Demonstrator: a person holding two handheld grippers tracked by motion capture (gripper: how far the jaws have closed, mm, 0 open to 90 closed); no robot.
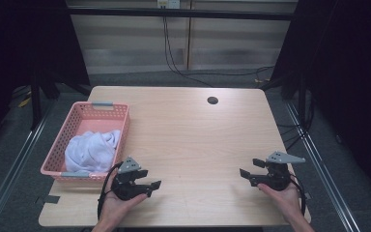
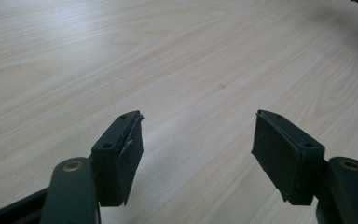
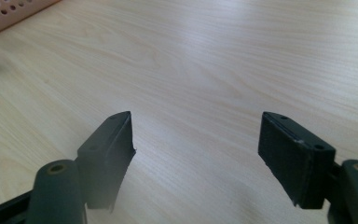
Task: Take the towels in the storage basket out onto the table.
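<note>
My left gripper (image 1: 150,185) rests low over the near left of the wooden table (image 1: 188,130), held in a hand and pointing right. It is open with nothing between its jaws, as the left gripper view (image 2: 198,140) confirms over bare wood. My right gripper (image 1: 246,176) sits at the near right, pointing left, also open and empty (image 3: 196,140). A pink basket (image 1: 79,116) stands at the table's left edge with a white cloth (image 1: 92,151) bundled in its near half, just behind the left gripper.
A round cable hole (image 1: 212,100) is near the table's far edge. A corner of the pink basket (image 3: 9,14) appears at the top left of the right gripper view. Dark frame posts and cables stand beyond the table.
</note>
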